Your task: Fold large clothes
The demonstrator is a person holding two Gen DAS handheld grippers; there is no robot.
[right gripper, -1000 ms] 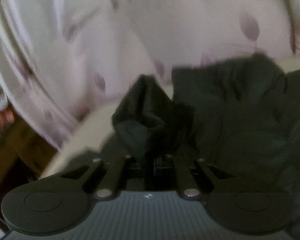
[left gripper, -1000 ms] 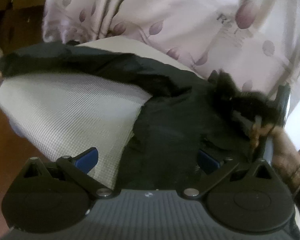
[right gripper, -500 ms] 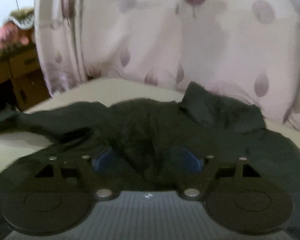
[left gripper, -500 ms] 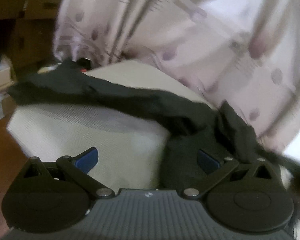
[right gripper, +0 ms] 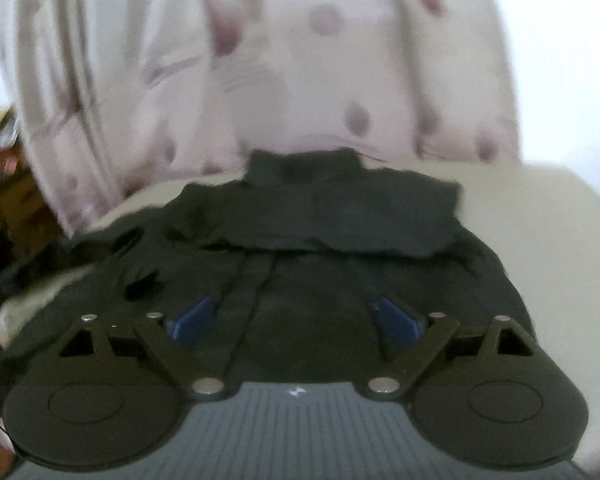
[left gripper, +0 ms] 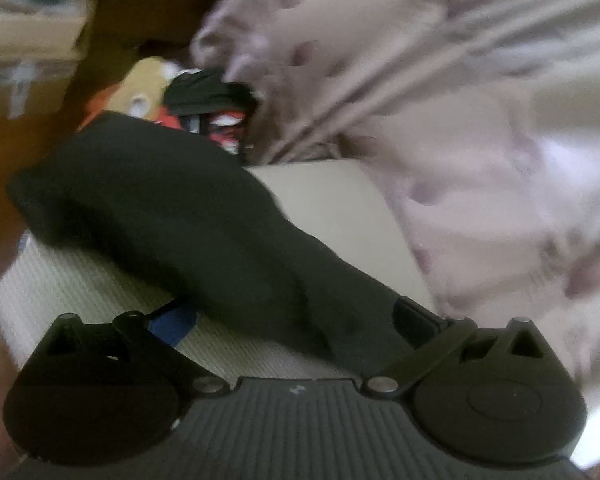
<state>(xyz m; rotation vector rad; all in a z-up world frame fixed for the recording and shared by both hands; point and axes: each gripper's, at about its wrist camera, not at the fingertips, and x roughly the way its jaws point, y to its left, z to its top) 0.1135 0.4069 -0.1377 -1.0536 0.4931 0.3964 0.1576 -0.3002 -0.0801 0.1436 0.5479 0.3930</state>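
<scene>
A black garment [right gripper: 320, 232] lies spread on the cream table [right gripper: 540, 248], its collar toward the curtain. My right gripper [right gripper: 296, 320] hovers low over the garment's near part. Its jaws are opening wide, the blue pads [right gripper: 196, 318] stand apart, and nothing is pinched between them. In the left wrist view a black sleeve [left gripper: 172, 216] stretches across the ribbed white table cover [left gripper: 80, 280]. My left gripper [left gripper: 294, 320] is open. The sleeve's near end lies between its fingers, and no pad presses on it.
A pale pink dotted curtain [left gripper: 460, 120] hangs close behind the table. Past the table's far left end sit colourful clutter [left gripper: 148, 92] and a cardboard box [left gripper: 28, 40] on a brown floor. Bare cream table [left gripper: 340, 208] shows beside the sleeve.
The right gripper went from shut on a fold of black fabric to wide open and drew back from it. The left gripper swung left along the sleeve and rolled, staying open.
</scene>
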